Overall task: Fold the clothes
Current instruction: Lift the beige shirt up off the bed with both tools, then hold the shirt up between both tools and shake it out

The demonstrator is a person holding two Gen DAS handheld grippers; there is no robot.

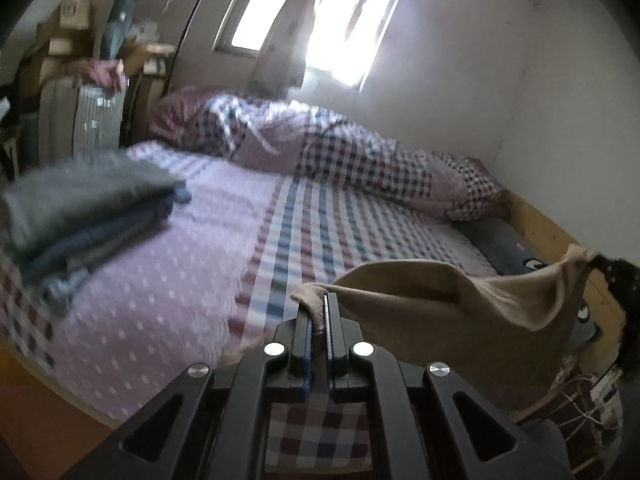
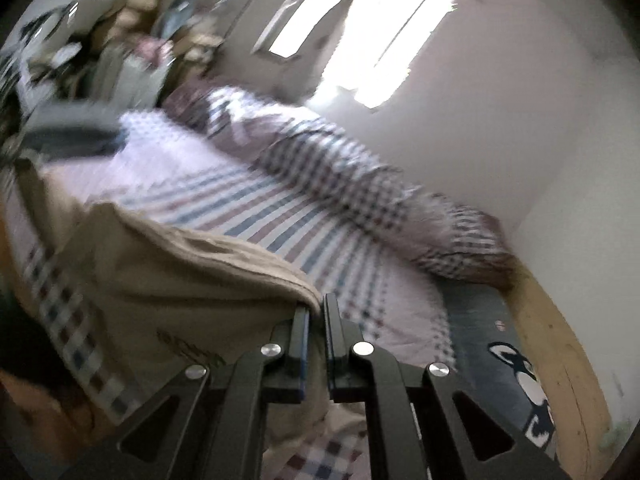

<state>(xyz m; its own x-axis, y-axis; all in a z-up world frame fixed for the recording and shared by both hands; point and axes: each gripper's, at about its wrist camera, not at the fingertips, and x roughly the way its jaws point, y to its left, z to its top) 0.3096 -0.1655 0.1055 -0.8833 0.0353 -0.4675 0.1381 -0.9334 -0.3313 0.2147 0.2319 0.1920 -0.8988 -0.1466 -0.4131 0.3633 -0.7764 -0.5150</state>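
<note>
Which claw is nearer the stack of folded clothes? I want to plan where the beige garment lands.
Left. The left claw pinches the beige garment on the side of the folded stack; the right claw holds the opposite corner, toward the wooden bed frame.

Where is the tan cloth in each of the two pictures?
Left wrist view: the tan cloth hangs at lower right, one corner pinched in the left gripper, the far corner held by the right gripper at the right edge.
Right wrist view: the tan cloth fills the lower left, its edge pinched in the right gripper.
Shared landmark: the bright window at the top.
</note>
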